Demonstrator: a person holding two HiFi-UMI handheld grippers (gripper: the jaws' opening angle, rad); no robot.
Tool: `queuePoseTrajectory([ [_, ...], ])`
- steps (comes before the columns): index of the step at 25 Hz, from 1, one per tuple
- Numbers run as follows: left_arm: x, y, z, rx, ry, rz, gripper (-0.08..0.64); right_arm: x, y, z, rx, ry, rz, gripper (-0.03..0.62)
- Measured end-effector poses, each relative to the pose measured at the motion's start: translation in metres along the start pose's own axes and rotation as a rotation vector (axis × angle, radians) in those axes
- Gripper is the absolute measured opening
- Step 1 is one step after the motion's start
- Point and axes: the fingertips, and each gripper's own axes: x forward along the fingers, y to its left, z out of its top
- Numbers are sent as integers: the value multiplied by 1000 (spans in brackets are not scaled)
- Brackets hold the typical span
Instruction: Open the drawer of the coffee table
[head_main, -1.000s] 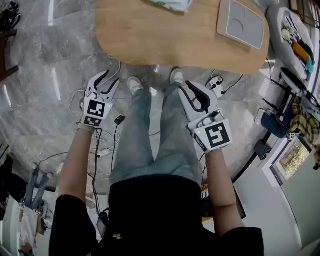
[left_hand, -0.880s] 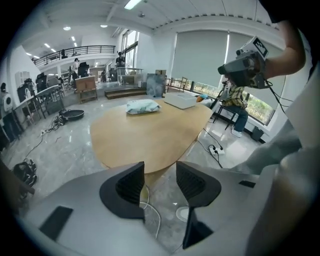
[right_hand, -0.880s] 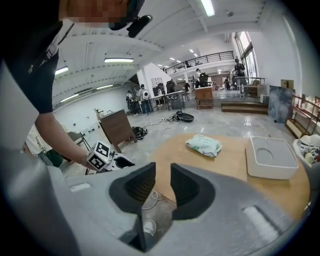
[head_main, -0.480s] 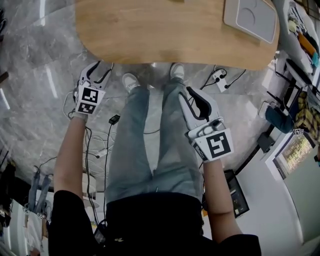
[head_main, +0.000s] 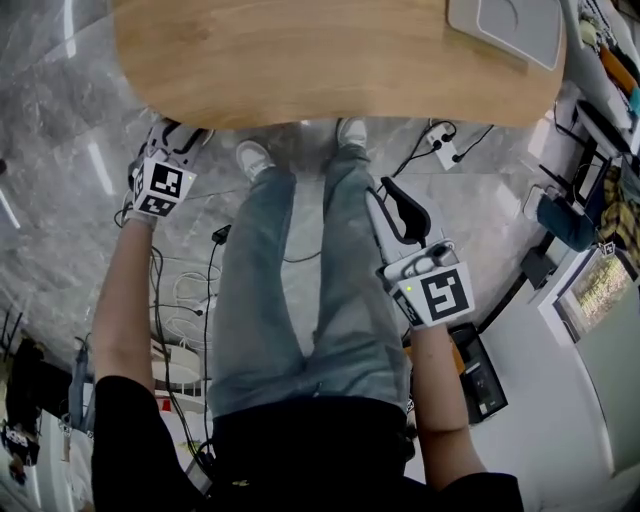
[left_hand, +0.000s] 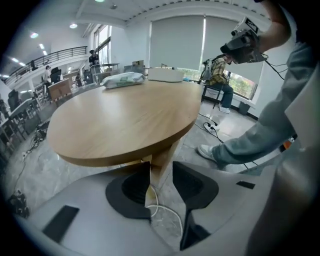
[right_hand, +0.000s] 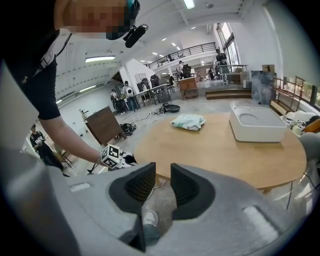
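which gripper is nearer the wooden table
The left gripper, empty jaws closing, sits at the oval wooden table's edge; the right gripper hangs back beside the person's leg.

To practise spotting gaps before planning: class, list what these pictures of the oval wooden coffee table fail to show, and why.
Drawer: in no view; the head view's oval wooden tabletop covers the table's side, the left gripper view shows only rim and leg.
White rectangular tray: cut off by the head view's top edge.
Pale crumpled bag: too small in the left gripper view to identify.
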Motion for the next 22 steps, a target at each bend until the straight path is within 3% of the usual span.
queuePoseTrajectory([
  [3,7,4,-1,35,10,-29,115,1,-5,-7,11,6,-5,94],
  [12,11,6,2,125,-4,-112,94,2,-13,-24,29,32,-16,94],
  [18,9,-4,-7,169,3,-110,84,-2,-15,-31,27,51,-22,94],
  [22,8,-10,-10,132,-6,-74,84,-3,-15,-34,29,54,-20,94],
])
